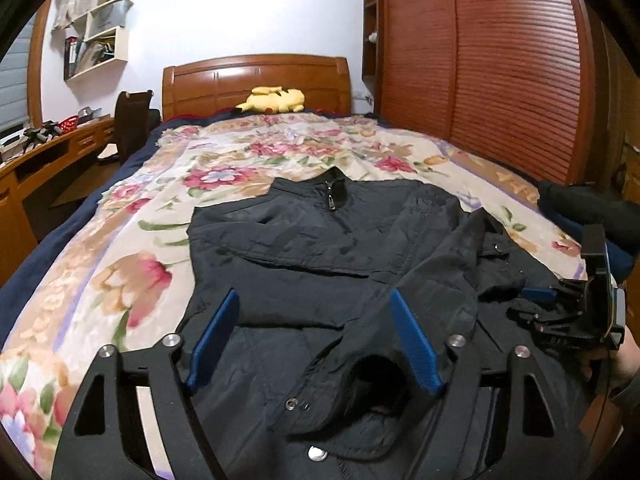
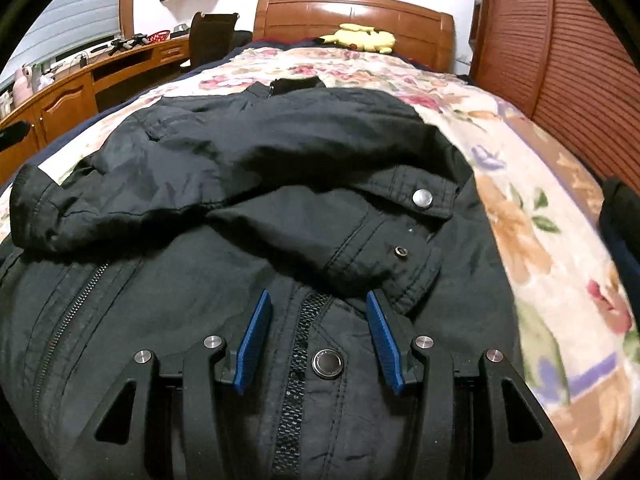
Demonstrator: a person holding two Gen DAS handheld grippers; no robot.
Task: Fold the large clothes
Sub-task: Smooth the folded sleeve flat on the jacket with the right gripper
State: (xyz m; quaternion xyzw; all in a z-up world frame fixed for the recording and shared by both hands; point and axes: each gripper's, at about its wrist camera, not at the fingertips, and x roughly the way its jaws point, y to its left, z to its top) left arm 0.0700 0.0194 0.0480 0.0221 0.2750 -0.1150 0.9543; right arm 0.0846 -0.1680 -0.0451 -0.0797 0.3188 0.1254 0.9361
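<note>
- A black jacket (image 1: pixel 320 248) lies spread on the bed's floral blanket (image 1: pixel 132 272), collar toward the headboard (image 1: pixel 256 80), hem toward the foot edge.
- Both sleeves are folded in across the front: one lies across the chest, the other runs down from the right-side shoulder, its cuff (image 1: pixel 360 384) near the foot edge.
- The left tongs (image 1: pixel 316 312) hang over the lower jacket, blue pads (image 1: pixel 218 336) spread wide; that cuff lies between them, not pinched.
- The right tongs (image 2: pixel 318 312) hover low over the front zipper (image 2: pixel 300 360), parted about halfway, a metal snap (image 2: pixel 327 363) sitting between the pads with nothing clamped.
- Seen from the left wrist, the right tongs (image 1: pixel 536 294) sit at the jacket's edge nearest the wardrobe (image 1: pixel 480 60), a person's hand (image 1: pixel 624 360) behind them.
- A yellow plush toy (image 1: pixel 274 100) rests against the headboard, well apart from the jacket.
- A wooden desk (image 2: pixel 80 80) runs along the bed's far side, a chair (image 2: pixel 210 36) pulled up to it.
</note>
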